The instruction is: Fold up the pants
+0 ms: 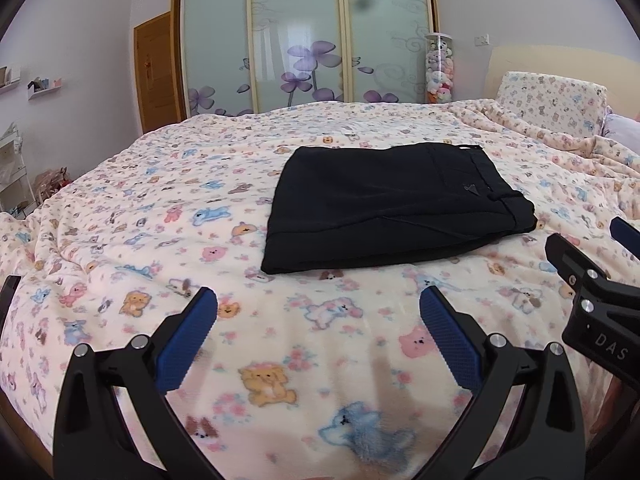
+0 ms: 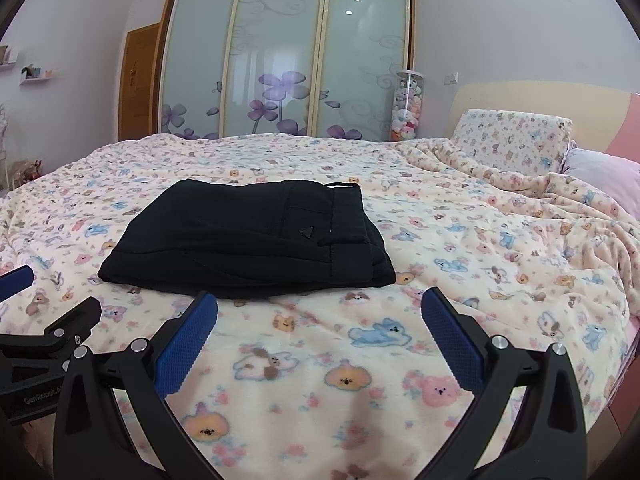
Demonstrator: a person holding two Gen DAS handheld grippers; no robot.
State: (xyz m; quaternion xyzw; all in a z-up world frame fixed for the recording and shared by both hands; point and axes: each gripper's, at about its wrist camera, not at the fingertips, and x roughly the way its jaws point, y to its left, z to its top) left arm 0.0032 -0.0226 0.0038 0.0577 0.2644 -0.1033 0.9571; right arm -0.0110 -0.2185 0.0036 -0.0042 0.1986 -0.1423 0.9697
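The left claw [image 1: 318,304] is spread wide with nothing between its blue pads [image 1: 188,340], poised over the blanket [image 1: 120,208] near the bed's front edge. The right claw [image 2: 318,304] is just as wide apart and just as empty, its blue pads [image 2: 186,344] above the same printed fleece. The two tools sit side by side: in the left wrist view the right one's black frame (lettered "DAS") and one blue tip show at 3 o'clock, and in the right wrist view the left one's frame and a blue tip show at 9 o'clock.

Outward from the claws lie the pants [image 1: 392,204], black, folded into a compact flat rectangle on the blanket. From the left claw they sit at 1 o'clock, well clear of the pads. From the right claw the pants [image 2: 252,236] sit at 11 o'clock, their near edge just beyond the left-hand pad tip; I cannot tell whether it touches. The waistband runs along the pile's right side, with a small dark triangular badge beside it, and the folded edge faces left.

Farther out at 2 o'clock in the right wrist view, a pillow [image 2: 516,140] in the same bear print leans on the headboard [image 2: 592,108]. At 12 o'clock stands a wardrobe [image 2: 280,60] with frosted sliding doors and purple flowers, and at its right corner a clear tube [image 2: 406,104] filled with plush toys.
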